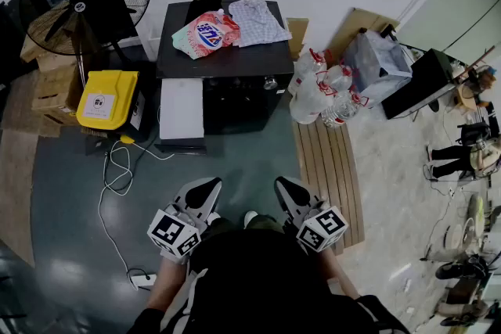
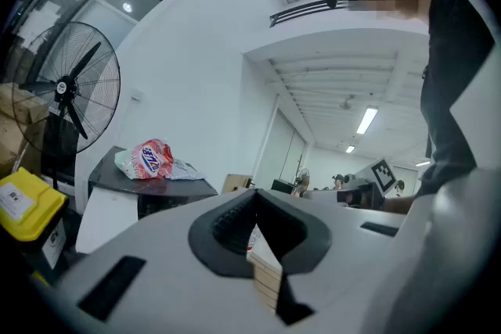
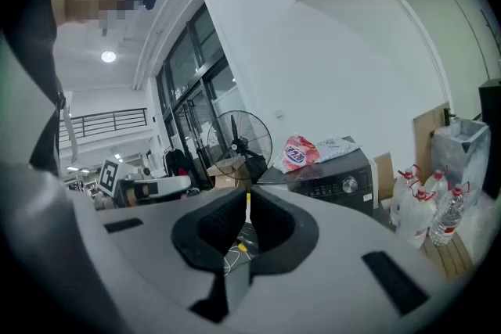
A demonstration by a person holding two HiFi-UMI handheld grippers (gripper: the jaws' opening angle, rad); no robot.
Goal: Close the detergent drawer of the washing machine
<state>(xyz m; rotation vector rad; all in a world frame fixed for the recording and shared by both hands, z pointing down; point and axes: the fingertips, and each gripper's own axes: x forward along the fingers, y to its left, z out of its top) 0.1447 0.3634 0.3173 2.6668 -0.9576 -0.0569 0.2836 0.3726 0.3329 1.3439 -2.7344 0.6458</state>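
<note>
Head view, drawer: the white rectangular detergent drawer [image 1: 182,109] appears to stick out from the front of the black washing machine [image 1: 235,94], on the machine's left as seen here. I judge it open and not yet pushed in.
Machine: it stands with its back to the white wall and its front facing the person, well apart from both tongs.
Machine top: a red-and-white plastic detergent bag [image 1: 205,34] and a pale checked cloth [image 1: 258,19] lie on it, clear of the drawer.
Left tongs [image 1: 210,184]: tips together with nothing between them, held low near the person's body.
Right tongs [image 1: 282,184]: all but closed and also empty, beside the left one.
Step in hand: the approach, since neither tongs is near the drawer.
Doing it well: the left tongs is on the drawer's side, so it looks like the natural pusher. Keep its tips together as one blunt end. Meet the middle of the drawer's front face and press straight along its run, so it does not skew or jam.
Watch for: the white cable [image 1: 117,176] trailing over the grey floor [image 1: 63,192] on the way in, and the yellow plastic box [image 1: 106,98] just beside the drawer.
</note>
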